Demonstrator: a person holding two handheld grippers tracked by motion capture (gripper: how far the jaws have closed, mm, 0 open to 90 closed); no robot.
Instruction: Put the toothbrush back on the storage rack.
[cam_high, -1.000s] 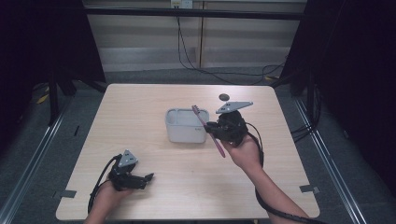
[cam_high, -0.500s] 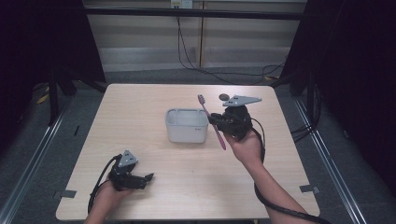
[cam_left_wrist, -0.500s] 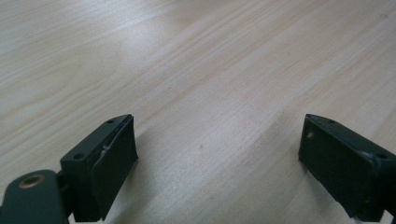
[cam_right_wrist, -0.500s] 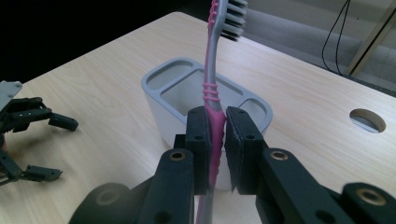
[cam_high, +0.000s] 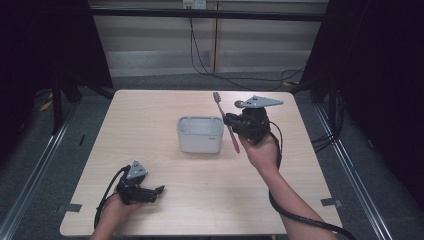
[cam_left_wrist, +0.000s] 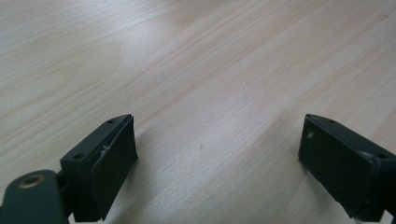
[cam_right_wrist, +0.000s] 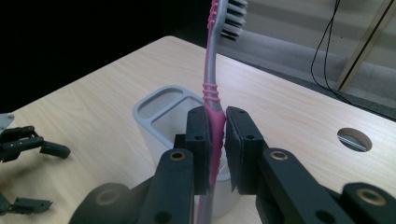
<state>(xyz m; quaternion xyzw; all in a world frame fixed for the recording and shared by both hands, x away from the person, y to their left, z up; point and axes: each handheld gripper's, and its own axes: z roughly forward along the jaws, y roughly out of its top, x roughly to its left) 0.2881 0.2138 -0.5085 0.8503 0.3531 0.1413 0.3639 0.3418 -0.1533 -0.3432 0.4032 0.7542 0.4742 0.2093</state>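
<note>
A pink toothbrush (cam_high: 226, 122) with a grey back stands nearly upright, bristle head up, in my right gripper (cam_high: 232, 123). In the right gripper view the two pads of the right gripper (cam_right_wrist: 215, 140) are shut on the handle of the toothbrush (cam_right_wrist: 212, 70). Its lower end hangs just right of the grey two-slot holder (cam_high: 201, 135), whose openings (cam_right_wrist: 159, 105) sit directly behind the brush. My left gripper (cam_high: 157, 190) lies on the table near the front left. The left gripper (cam_left_wrist: 217, 163) is open, with only bare wood between its jaws.
The wooden table (cam_high: 150, 115) has a round cable hole (cam_right_wrist: 354, 139) behind my right gripper. A black cable trails from each gripper. Dark floor and metal rails surround the table, and its front edge is close to my left hand.
My right gripper has lifted the toothbrush and carried it slightly back and right. The brush now stands more upright beside the holder. The left gripper has stayed put.
</note>
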